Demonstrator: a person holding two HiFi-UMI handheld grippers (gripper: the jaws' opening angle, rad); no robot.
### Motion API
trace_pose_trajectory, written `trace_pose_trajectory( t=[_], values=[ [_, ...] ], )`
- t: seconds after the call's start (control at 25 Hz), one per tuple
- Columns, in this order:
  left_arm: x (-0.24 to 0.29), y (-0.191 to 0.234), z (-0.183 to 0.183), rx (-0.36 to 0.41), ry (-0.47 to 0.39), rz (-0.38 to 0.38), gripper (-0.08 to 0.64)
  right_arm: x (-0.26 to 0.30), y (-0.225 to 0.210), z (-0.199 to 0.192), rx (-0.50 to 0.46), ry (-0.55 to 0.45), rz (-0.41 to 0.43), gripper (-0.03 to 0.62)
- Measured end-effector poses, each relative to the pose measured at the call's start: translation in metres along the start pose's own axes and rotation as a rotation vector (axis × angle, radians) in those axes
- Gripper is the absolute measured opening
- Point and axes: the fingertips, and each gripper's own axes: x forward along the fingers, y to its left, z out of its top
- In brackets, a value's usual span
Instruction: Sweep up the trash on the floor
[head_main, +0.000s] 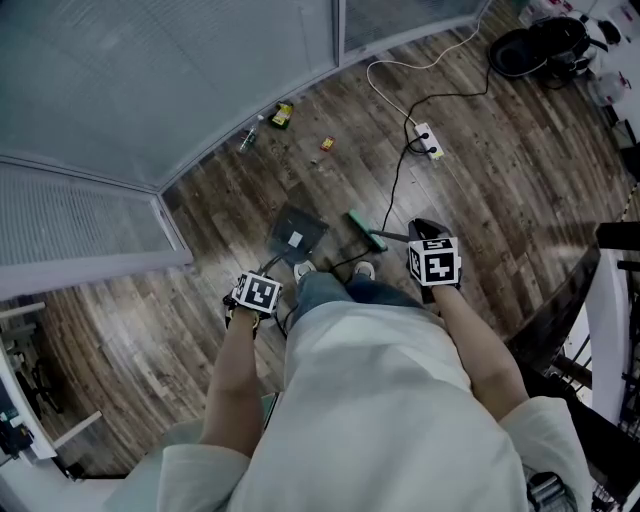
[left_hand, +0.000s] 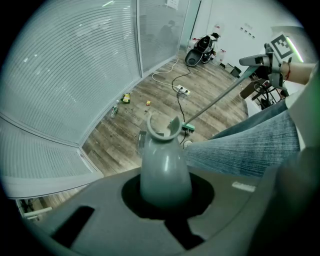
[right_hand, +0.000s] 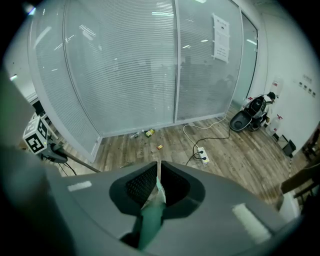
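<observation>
Left gripper (head_main: 258, 293) pinches the grey dustpan handle (left_hand: 164, 165) in its jaws; right gripper (head_main: 433, 262) jaws clamp the broom handle (right_hand: 150, 215). Dustpan (head_main: 297, 232) and green broom head (head_main: 365, 230) hang low by the shoes (head_main: 365, 270); trash (head_main: 282, 114) lies on the wooden floor (head_main: 480, 160), far, beside the glass wall (head_main: 150, 80).

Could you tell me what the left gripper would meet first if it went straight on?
Shut on the dustpan handle, the left gripper points down along it, so it would probably reach the dustpan on the floor first; depth is unclear.
</observation>
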Motion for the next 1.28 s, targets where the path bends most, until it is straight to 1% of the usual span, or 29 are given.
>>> trace_pose_trajectory(
  t=[0.08, 0.24, 0.36, 0.4, 0.56, 0.72, 0.8, 0.96, 1.08, 1.16, 1.28],
  values=[
    [0.0, 0.0, 0.001, 0.002, 0.001, 0.004, 0.014, 0.001, 0.0, 0.0, -0.001, 0.0, 0.004, 0.034],
    [-0.007, 0.01, -0.001, 0.007, 0.039, 0.048, 0.014, 0.003, 0.001, 0.004, -0.01, -0.002, 0.014, 0.034],
    [-0.001, 0.003, 0.005, 0.007, 0.007, -0.008, 0.012, 0.005, 0.0, 0.009, -0.008, -0.005, 0.02, 0.034],
    [0.0, 0.003, 0.006, 0.006, 0.003, -0.014, 0.012, 0.006, -0.001, 0.011, -0.008, -0.007, 0.021, 0.034],
    [-0.008, 0.018, 0.008, -0.004, 0.027, 0.026, 0.011, 0.01, -0.007, 0.023, -0.032, -0.016, 0.031, 0.034],
    [-0.004, 0.017, 0.027, -0.004, -0.002, 0.009, 0.011, 0.016, -0.011, 0.035, -0.07, -0.022, 0.048, 0.033],
    [-0.004, 0.018, 0.042, -0.014, -0.032, 0.002, 0.011, 0.02, -0.013, 0.043, -0.081, -0.026, 0.06, 0.032],
    [-0.019, 0.029, 0.071, -0.072, -0.064, 0.03, 0.009, 0.03, -0.018, 0.06, -0.077, -0.032, 0.078, 0.033],
    [-0.02, 0.038, 0.084, -0.078, -0.078, 0.033, 0.009, 0.036, -0.019, 0.072, -0.073, -0.032, 0.084, 0.032],
    [-0.027, 0.045, 0.094, -0.09, -0.083, 0.053, 0.009, 0.041, -0.019, 0.081, -0.072, -0.032, 0.083, 0.032],
    [-0.031, 0.06, 0.112, -0.115, -0.121, 0.062, 0.009, 0.051, -0.018, 0.094, -0.069, -0.034, 0.078, 0.033]
  ],
)
